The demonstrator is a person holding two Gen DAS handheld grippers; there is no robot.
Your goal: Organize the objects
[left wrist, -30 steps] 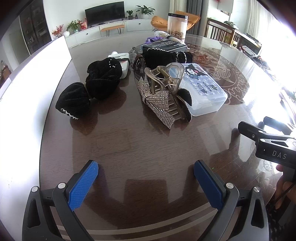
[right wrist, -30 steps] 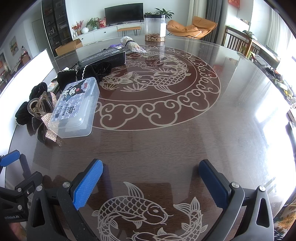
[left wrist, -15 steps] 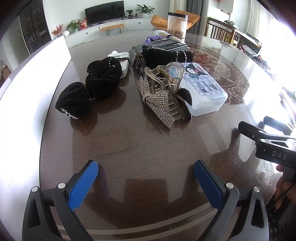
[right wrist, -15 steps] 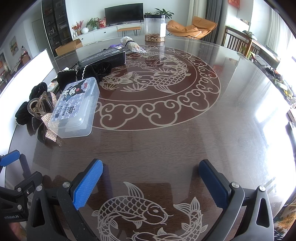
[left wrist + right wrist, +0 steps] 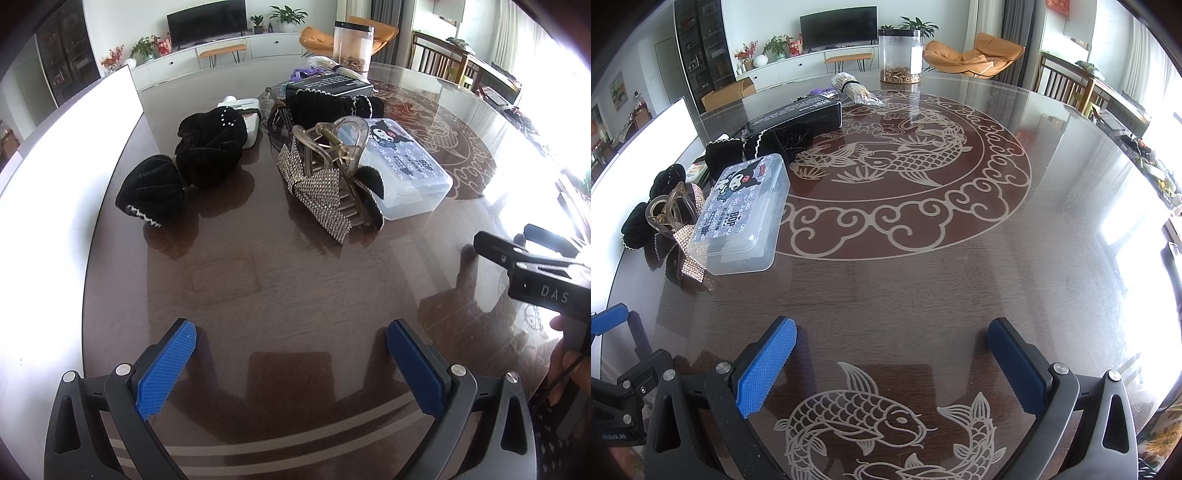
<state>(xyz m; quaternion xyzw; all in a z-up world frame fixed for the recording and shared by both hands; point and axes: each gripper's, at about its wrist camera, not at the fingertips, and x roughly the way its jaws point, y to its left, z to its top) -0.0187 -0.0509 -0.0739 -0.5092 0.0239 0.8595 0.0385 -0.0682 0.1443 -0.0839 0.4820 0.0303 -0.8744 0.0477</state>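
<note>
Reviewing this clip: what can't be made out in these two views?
- Contents of the plastic case: both views, printed lid and cloudy walls hide them.
- White item: left wrist view, the black scrunchie covers most of it.
- Black box label: right wrist view, print too small.
- Right gripper: left wrist view, cut off by the right edge.
</note>
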